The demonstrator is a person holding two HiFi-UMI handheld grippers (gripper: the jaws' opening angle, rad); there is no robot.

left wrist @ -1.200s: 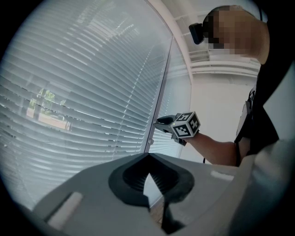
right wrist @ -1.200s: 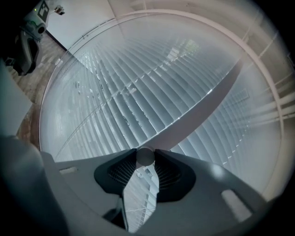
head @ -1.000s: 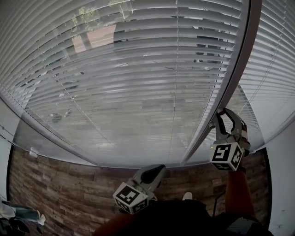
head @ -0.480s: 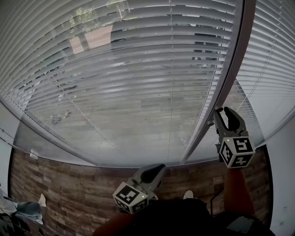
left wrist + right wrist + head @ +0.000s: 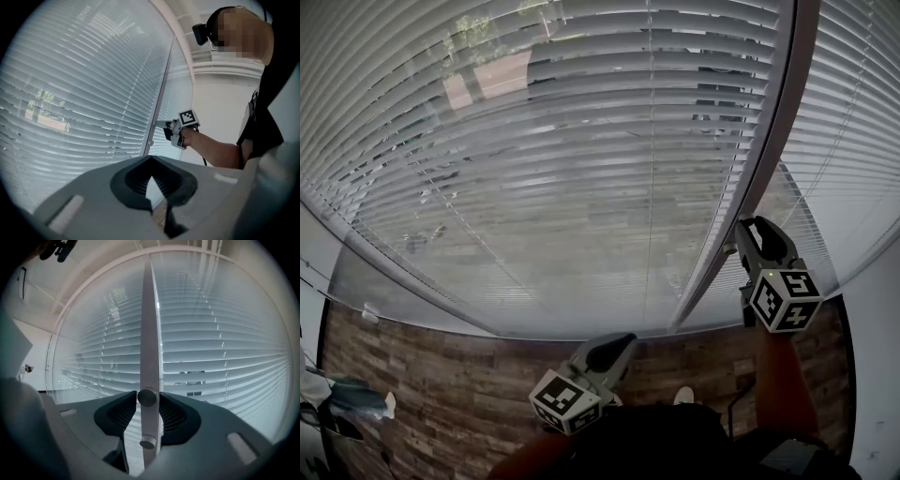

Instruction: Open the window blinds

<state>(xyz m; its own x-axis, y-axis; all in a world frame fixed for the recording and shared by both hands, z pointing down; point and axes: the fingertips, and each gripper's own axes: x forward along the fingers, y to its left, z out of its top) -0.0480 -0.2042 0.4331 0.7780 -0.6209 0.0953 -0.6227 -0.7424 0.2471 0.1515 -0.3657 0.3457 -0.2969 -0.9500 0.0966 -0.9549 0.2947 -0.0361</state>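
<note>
Right claw [image 5: 748,228], jaws just opened, straddles blind knob [image 5: 147,397].

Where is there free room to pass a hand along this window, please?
Free: in front of the left blind, between the post and the wood floor. Crowded: at the post, where the right gripper, whose jaws have just been opening, has a knob between them; the shut left gripper hangs below.

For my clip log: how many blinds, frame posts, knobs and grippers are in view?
Blinds: 2
Frame post: 1
Knobs: 2
Grippers: 2, the left gripper and the right gripper; the right one's jaws have just been opening, with the upper knob between them
Total: 7
</note>
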